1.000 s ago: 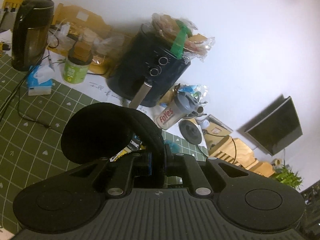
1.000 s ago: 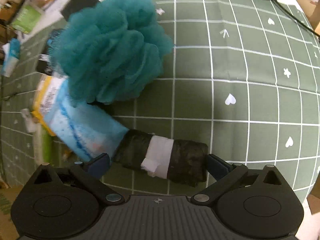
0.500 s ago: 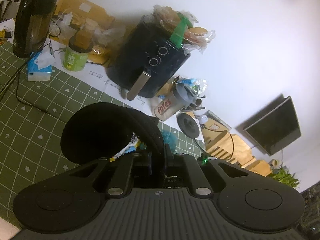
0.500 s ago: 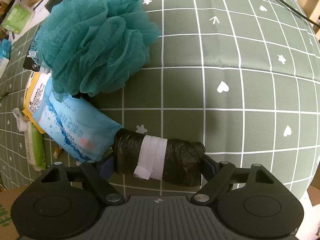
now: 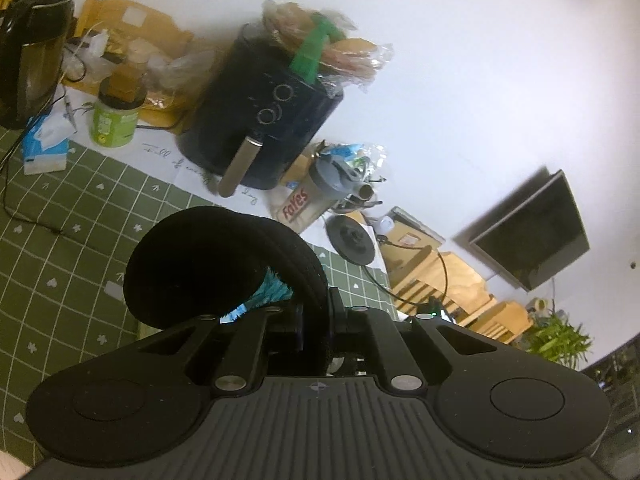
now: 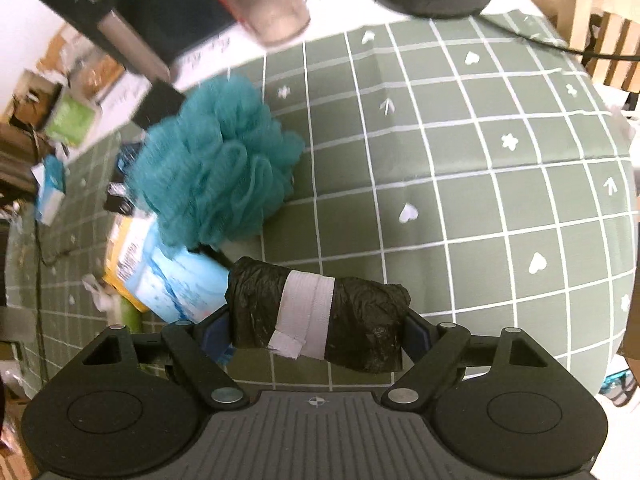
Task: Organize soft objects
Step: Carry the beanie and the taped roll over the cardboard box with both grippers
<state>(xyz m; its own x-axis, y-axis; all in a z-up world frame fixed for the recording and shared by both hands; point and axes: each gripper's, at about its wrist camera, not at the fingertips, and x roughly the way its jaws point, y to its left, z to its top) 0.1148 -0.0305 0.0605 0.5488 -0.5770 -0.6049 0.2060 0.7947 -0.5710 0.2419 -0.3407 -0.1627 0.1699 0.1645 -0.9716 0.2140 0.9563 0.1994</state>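
Black roll [image 6: 320, 316]: crinkled plastic with a white band round its middle, lifted clear of the green grid mat [image 6: 480, 200], above the mat's near part.
Right gripper [image 6: 316, 330]: jaws have just closed inward and now clamp the roll by its two ends.
Teal bath pouf [image 6: 216, 176]: on the mat, toward its far left corner.
Blue packet [image 6: 180, 284]: just beside the roll's left end.
Left gripper [image 5: 316, 320]: nearly closed, pinching the rim of a black fabric pouch [image 5: 208, 264].
Air fryer [image 5: 260, 120]: beyond the mat's far edge.
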